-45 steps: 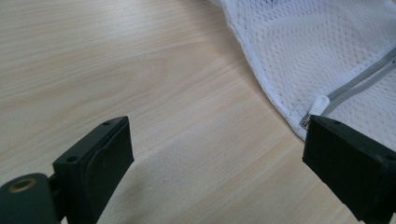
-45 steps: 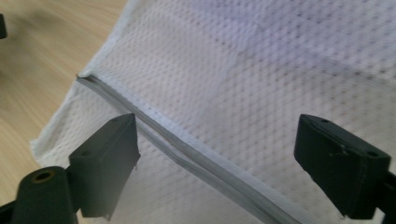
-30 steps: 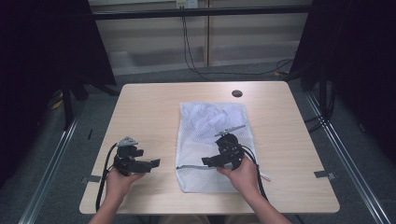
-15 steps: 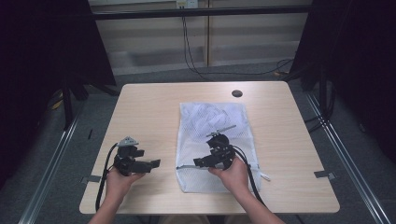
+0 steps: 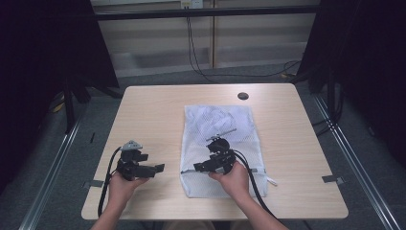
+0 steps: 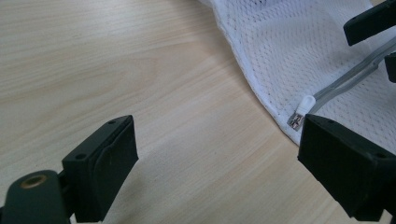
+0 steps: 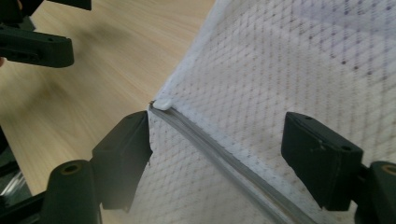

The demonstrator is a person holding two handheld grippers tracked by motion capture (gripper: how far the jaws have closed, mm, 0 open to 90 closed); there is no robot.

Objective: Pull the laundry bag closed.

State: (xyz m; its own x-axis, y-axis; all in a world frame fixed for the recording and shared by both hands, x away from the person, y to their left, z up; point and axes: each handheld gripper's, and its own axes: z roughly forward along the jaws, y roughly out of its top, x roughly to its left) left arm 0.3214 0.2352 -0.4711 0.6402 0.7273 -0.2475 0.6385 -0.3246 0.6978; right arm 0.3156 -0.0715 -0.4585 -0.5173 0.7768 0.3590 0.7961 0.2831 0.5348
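Observation:
A white mesh laundry bag [image 5: 218,139] lies flat on the wooden table [image 5: 153,115], with its grey zipper [image 7: 210,140] across the near end. My right gripper [image 5: 197,167] hovers low over the bag's near left corner, pointing left. Its jaws have just been closing; they straddle the zipper band near the white pull [image 7: 162,104] without pressing on it. My left gripper [image 5: 158,168] rests open over bare wood just left of the bag, pointing at that corner, where the pull [image 6: 306,103] lies ahead of its right jaw.
A small black round cap [image 5: 243,96] sits in the tabletop beyond the bag. A black cable [image 5: 251,184] trails from the right gripper toward the near edge. Bare wood stretches left of the bag. Dark curtains and floor cables surround the table.
The right gripper has slid left along the bag's near end to its left corner and narrowed its jaws a little. The left hand has not moved.

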